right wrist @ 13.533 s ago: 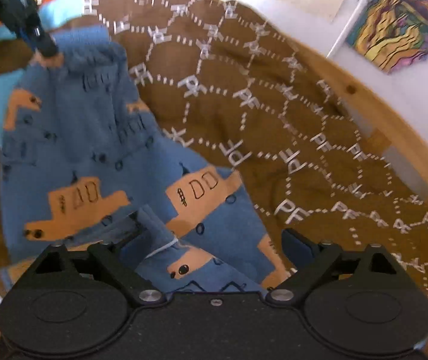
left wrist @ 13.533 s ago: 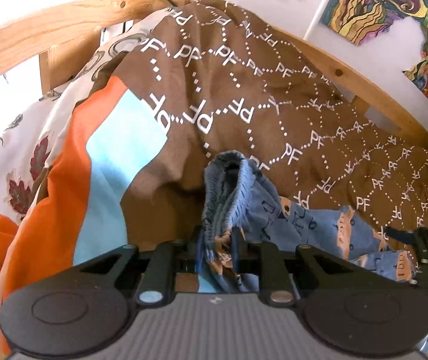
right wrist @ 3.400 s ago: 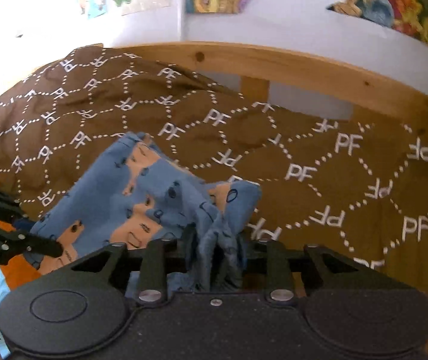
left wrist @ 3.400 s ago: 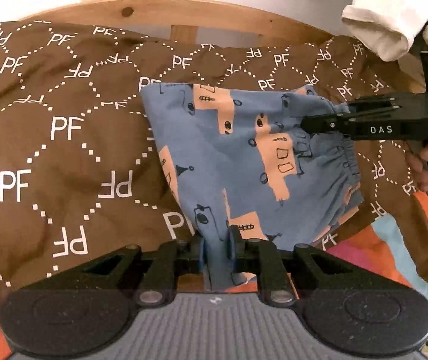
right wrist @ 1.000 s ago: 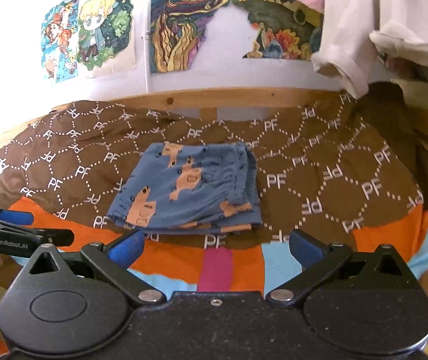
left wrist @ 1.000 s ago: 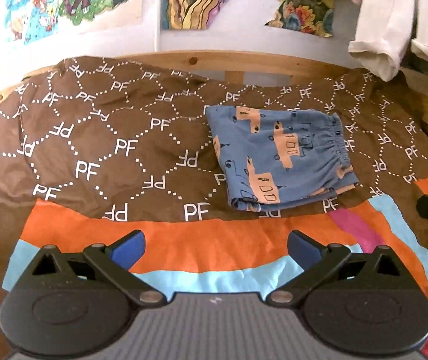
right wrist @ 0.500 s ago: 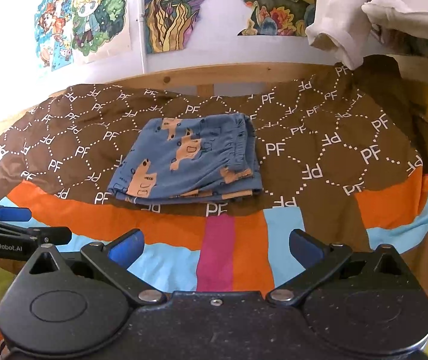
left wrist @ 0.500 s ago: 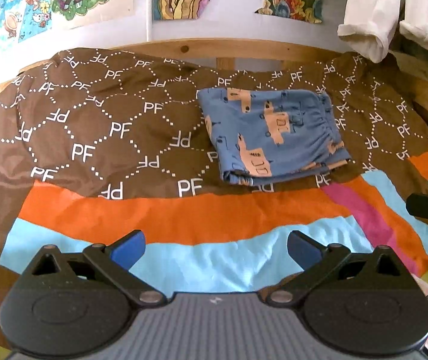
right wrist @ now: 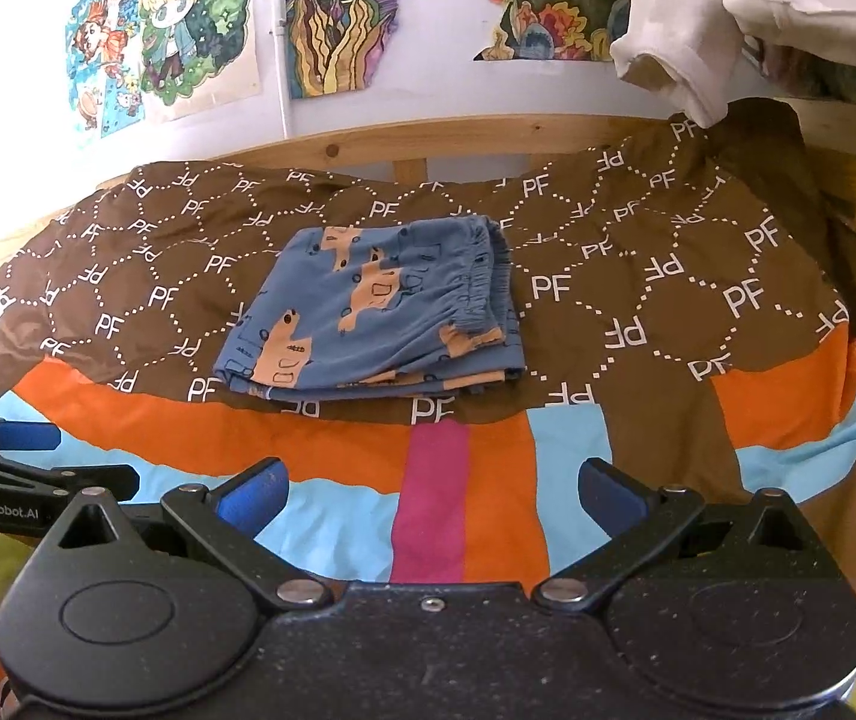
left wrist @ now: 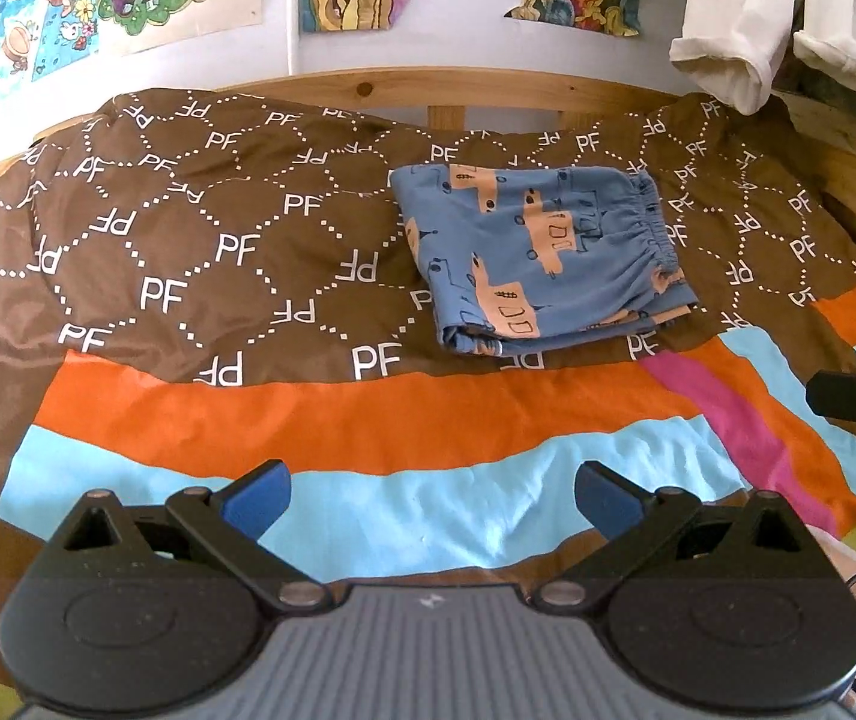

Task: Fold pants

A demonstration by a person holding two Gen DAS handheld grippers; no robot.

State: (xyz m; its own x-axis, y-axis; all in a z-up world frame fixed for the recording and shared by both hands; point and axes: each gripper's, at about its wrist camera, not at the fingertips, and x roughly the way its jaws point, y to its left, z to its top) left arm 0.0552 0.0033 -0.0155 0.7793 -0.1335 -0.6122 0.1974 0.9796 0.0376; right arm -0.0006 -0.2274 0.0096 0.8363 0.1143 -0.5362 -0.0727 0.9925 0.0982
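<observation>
Left wrist view has the pants folded into a neat packet upper right of centre on the bed. I've got both left gripper and right gripper spread wide and empty, well apart from it, so the fold looks done.

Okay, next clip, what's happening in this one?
A person holding a gripper in each hand is folding pants on a bed. The blue pants with orange prints lie folded in a compact rectangle on the brown PF-patterned blanket, elastic waistband to the right. Neither gripper touches them: the left gripper and right gripper are both open and empty, held over the striped near edge of the bedding. The fold looks finished.
</observation>
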